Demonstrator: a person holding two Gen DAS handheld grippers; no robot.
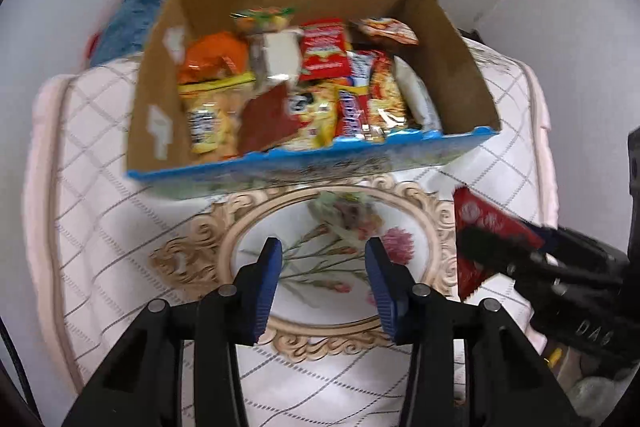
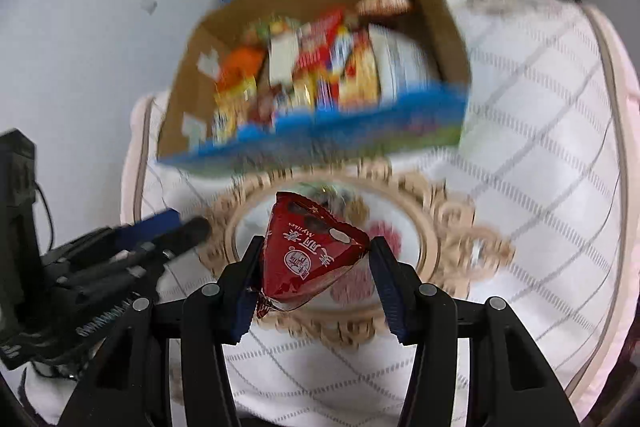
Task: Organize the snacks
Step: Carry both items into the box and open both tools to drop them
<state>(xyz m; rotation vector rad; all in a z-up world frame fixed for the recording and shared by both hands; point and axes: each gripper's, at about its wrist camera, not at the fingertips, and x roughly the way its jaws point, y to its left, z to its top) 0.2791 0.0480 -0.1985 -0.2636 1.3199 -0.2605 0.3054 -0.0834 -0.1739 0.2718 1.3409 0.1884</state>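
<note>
A cardboard box with a blue front rim stands at the far side of the table and holds several snack packets. It also shows in the right wrist view, blurred. My right gripper is shut on a red snack packet and holds it above the table in front of the box. In the left wrist view the same red snack packet shows at the right in the right gripper. My left gripper is open and empty above the floral medallion.
The table has a white quilted cloth with a floral medallion in its middle. A blue cloth lies behind the box. The left gripper's body shows at the left of the right wrist view.
</note>
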